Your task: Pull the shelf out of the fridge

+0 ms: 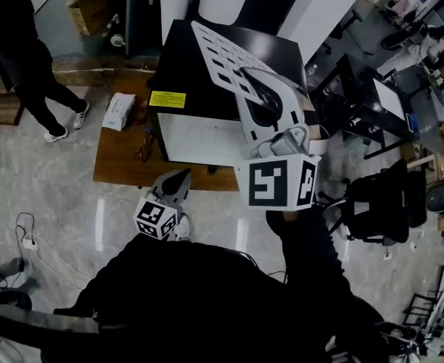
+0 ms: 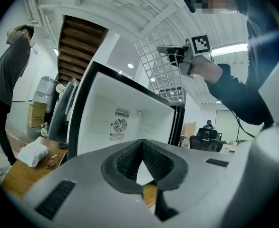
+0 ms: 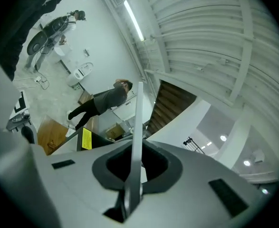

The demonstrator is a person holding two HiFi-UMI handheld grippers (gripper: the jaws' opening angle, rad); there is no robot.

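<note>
A black mini fridge [image 1: 206, 66] stands on a wooden board, and its white inside [image 2: 125, 122] faces the left gripper view. The white wire shelf [image 1: 220, 55] is out of the fridge and held up in the air above it, tilted. My right gripper [image 1: 256, 89] is shut on the shelf's near edge. In the right gripper view the shelf [image 3: 137, 127] shows edge-on as a thin white strip between the pads. My left gripper [image 1: 178, 180] hangs low in front of the fridge, shut, with nothing in it. The shelf [image 2: 160, 65] and right gripper [image 2: 177, 51] show high in the left gripper view.
A person in dark clothes [image 1: 25, 59] stands at the back left. A white packet [image 1: 119, 110] lies on the wooden board [image 1: 116, 165]. A cardboard box [image 1: 91, 10] sits behind. An office chair [image 1: 380, 203] and desks stand at the right. A cable and power strip [image 1: 26, 237] lie on the floor.
</note>
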